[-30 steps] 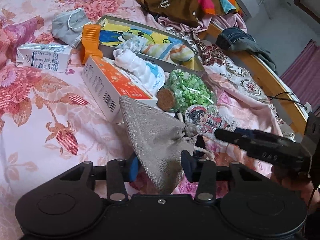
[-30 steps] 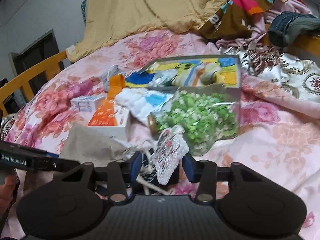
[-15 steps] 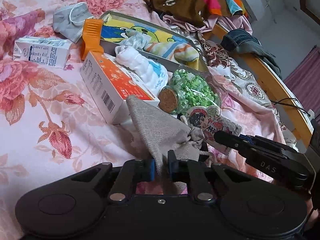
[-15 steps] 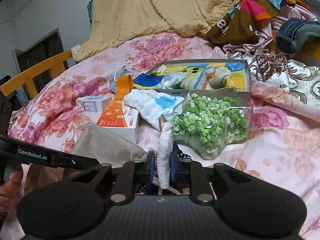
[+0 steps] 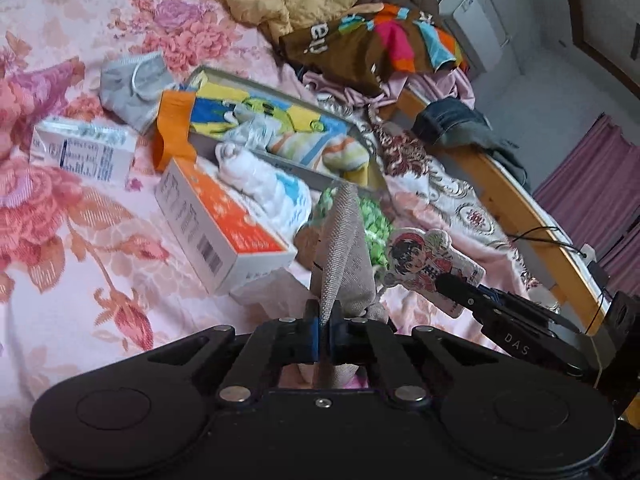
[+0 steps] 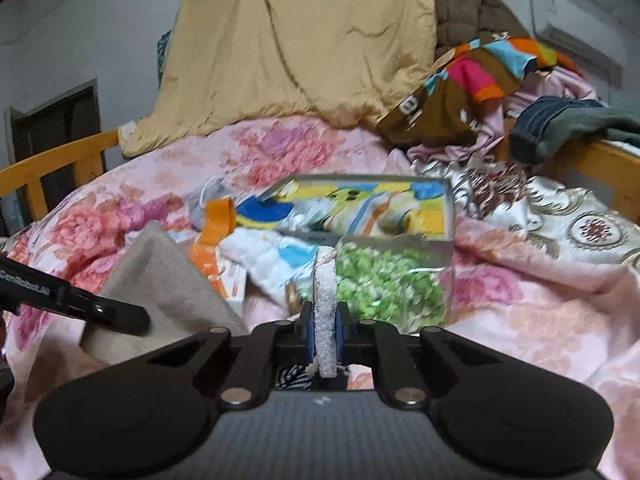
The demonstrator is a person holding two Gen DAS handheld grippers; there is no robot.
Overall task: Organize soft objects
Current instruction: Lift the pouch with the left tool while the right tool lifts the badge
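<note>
While the left gripper [image 5: 324,330] pinches the grey linen pouch [image 5: 344,256] upright between its pads, the right gripper [image 6: 325,334] clamps the cartoon plush charm [image 6: 325,304] edge-on.

— Anything legible in the left wrist view?

— The letters "DAS" in pale print on the black arm of the right gripper [image 5: 514,338]. On the brown garment [image 5: 352,44] with coloured stripes, white letters show on a fold, something like "ei", cut off by it.

— The cartons?

— The white carton [image 5: 82,152] has a block of small blue print, too fine to read. The orange box [image 5: 218,220] carries a barcode and lines of small text on its white side, also unreadable.

— And the right wrist view?

— White lettering on the black arm of the left gripper [image 6: 72,300], blurred; it seems to begin "GenRobot". White letters on the brown garment [image 6: 436,108] are smeared beyond reading.
</note>
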